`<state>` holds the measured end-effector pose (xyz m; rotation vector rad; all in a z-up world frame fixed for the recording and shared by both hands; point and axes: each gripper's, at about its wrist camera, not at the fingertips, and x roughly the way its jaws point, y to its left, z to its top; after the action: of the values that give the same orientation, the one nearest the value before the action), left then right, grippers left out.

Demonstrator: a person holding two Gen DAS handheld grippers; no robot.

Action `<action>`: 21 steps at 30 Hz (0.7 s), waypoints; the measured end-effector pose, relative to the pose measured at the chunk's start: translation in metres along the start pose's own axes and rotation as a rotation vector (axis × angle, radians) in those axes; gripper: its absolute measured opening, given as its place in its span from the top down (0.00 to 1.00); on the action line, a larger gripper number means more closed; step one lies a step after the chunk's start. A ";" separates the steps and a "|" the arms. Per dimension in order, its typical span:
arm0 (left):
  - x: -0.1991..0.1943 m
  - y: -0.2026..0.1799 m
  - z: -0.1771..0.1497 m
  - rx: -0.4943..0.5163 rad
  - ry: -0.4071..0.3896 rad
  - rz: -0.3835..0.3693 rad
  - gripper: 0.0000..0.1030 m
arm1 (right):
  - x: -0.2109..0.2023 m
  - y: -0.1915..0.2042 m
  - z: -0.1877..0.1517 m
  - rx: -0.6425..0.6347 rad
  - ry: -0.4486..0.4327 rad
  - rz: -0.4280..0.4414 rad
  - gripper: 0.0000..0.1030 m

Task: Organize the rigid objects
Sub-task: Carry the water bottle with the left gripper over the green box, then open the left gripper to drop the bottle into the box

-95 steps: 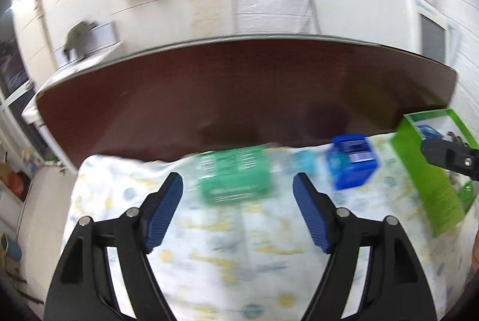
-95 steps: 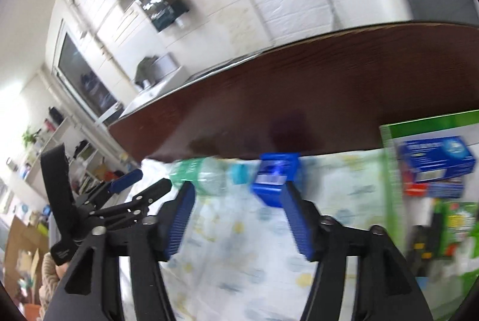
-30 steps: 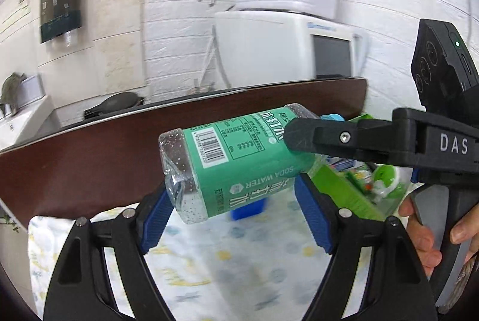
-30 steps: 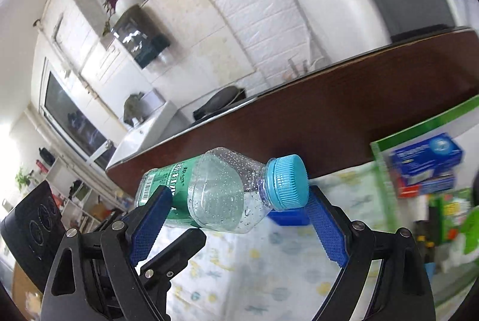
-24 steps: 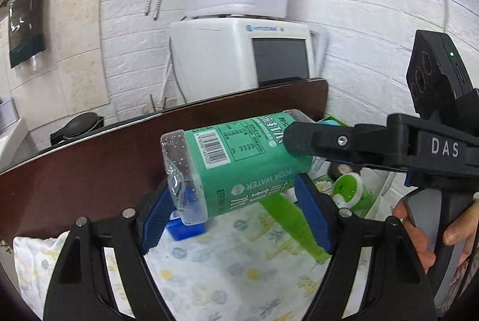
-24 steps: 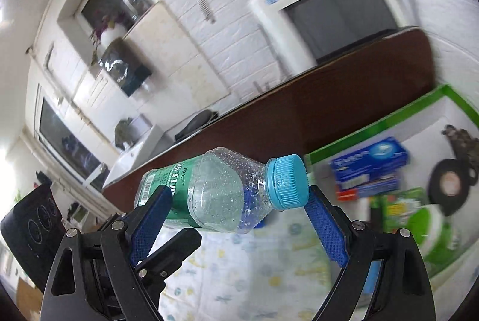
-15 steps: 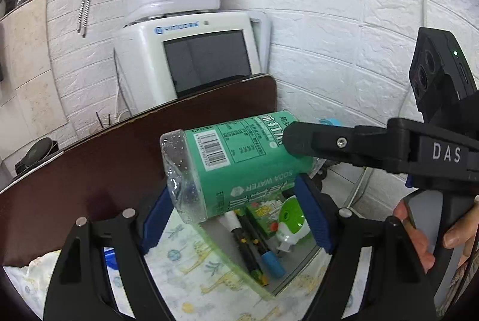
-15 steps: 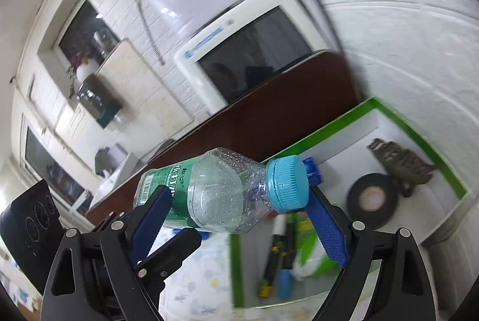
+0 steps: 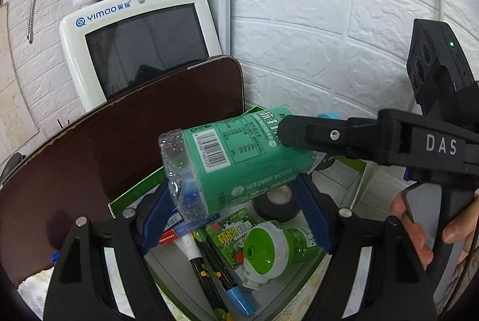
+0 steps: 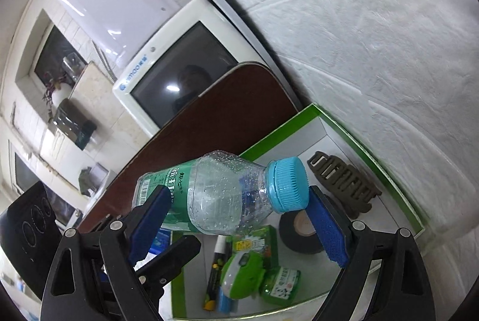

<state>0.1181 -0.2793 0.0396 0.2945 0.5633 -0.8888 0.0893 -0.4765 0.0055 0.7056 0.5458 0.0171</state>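
My left gripper (image 9: 236,210) & right gripper (image 10: 236,228) share one bottle (image 9: 233,162) lying sideways in the air over the box (image 10: 371,156). In box: tape roll (image 10: 299,234) just in front of hair clip (image 10: 344,186), markers (image 9: 215,264) left of dispenser (image 9: 266,249). Monitor (image 9: 143,48) behind the counter (image 9: 119,135), box beside the wall.

One soda bottle (image 9: 239,168), one tape roll (image 10: 302,231), one hair claw (image 10: 344,183), two marker pens (image 9: 209,270), one green box (image 10: 371,153).
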 end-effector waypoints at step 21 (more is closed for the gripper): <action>0.007 0.012 -0.002 -0.039 0.038 0.083 0.23 | 0.002 -0.003 -0.006 0.007 -0.052 -0.213 0.12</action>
<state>0.1309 -0.2758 0.0344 0.2977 0.5987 -0.7929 0.0882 -0.4749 -0.0011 0.6501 0.5691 -0.2019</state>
